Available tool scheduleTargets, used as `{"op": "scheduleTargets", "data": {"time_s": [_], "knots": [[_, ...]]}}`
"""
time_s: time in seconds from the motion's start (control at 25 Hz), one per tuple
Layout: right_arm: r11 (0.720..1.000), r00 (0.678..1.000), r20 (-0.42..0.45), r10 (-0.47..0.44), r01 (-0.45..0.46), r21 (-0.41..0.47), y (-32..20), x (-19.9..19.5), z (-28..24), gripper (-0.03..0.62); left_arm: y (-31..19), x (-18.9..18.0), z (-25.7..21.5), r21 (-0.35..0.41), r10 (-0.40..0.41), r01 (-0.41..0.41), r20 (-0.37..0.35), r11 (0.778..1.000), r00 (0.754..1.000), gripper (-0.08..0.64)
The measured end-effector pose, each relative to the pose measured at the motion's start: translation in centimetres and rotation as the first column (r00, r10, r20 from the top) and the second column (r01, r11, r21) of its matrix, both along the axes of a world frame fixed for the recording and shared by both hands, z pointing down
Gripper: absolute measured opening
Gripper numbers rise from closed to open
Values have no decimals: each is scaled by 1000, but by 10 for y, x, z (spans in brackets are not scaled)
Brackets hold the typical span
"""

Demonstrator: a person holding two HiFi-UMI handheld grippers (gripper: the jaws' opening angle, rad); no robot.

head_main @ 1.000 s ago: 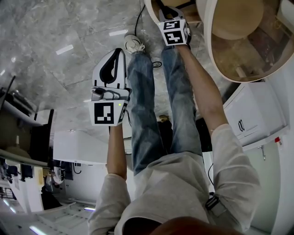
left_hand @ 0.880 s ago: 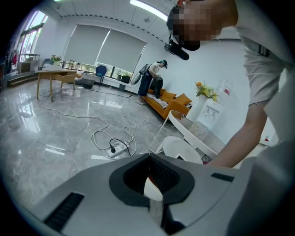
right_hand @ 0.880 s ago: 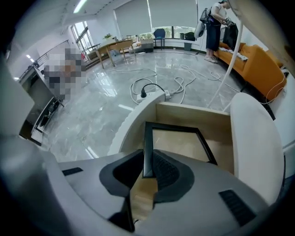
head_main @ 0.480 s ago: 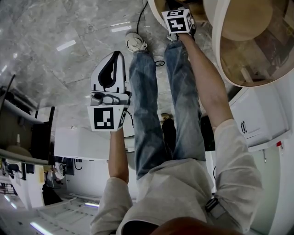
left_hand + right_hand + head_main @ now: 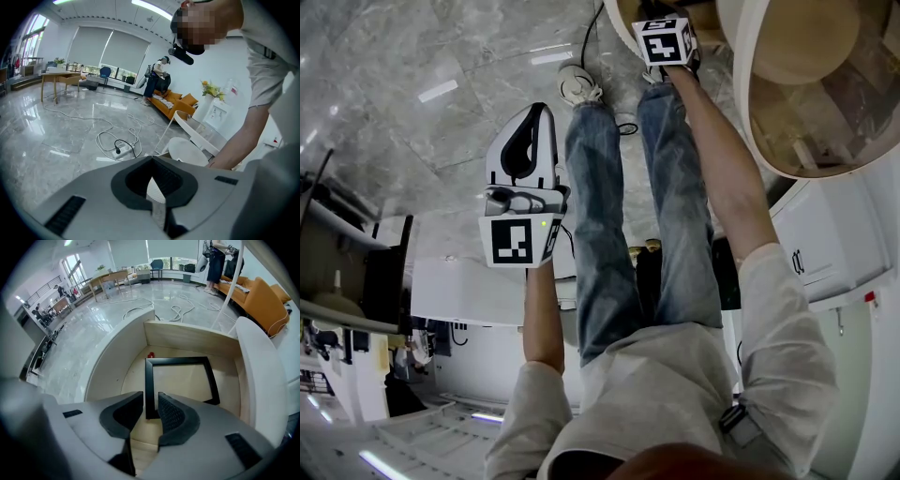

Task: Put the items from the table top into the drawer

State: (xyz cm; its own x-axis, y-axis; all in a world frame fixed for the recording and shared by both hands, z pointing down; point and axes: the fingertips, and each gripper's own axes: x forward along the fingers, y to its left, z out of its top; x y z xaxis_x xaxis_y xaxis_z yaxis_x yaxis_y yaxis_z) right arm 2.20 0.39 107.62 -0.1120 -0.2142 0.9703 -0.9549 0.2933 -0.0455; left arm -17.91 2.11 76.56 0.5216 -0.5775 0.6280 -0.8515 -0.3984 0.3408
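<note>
Drawer [image 5: 187, 337] of pale wood, curved at its front, lies open under the right gripper [image 5: 150, 397]. A black frame [image 5: 149, 380] sits inside it, with a small red thing [image 5: 150, 355] just past the frame's far left corner. The right tongs stand narrow. The frame's left bar runs between the two ribbed pads, which sit close against it on either side, so the tongs grip the frame at its near left corner. Bare wood shows in the gap nearer the camera.

The left gripper [image 5: 152, 159] is raised over the grey marble floor [image 5: 412, 112], well apart from the drawer. Its tongs are pressed together with nothing between them.

In the head view each gripper carries a cube [image 5: 517, 242] printed with black-and-white square patterns, and a small green light glows on the left one. A white cabinet [image 5: 825, 244] bears a red tag [image 5: 869, 296] too small to read.

A power strip [image 5: 123, 150] with looping cables lies on the floor, and an orange sofa [image 5: 176, 103] stands further back.
</note>
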Motion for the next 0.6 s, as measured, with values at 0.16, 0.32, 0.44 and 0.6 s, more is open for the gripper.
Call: {"op": "scheduleTargets", "data": {"time_s": [0.16, 0.32, 0.44, 0.6], "knots": [[999, 1000, 8, -25, 25, 43, -6, -5, -29, 73, -3, 10, -12, 12, 0, 0, -13, 1000, 1000, 15], [996, 999, 12, -48, 47, 80, -9, -14, -63, 41, -10, 19, -34, 44, 11, -10, -27, 999, 1000, 15], [994, 998, 28, -61, 58, 96, -9, -23, -92, 28, -15, 21, -52, 71, 20, -18, -29, 997, 999, 15], [988, 995, 69, -79, 69, 136, -9, -38, -136, 25, -13, 18, -76, 90, 16, -14, -23, 996, 1000, 15]]}}
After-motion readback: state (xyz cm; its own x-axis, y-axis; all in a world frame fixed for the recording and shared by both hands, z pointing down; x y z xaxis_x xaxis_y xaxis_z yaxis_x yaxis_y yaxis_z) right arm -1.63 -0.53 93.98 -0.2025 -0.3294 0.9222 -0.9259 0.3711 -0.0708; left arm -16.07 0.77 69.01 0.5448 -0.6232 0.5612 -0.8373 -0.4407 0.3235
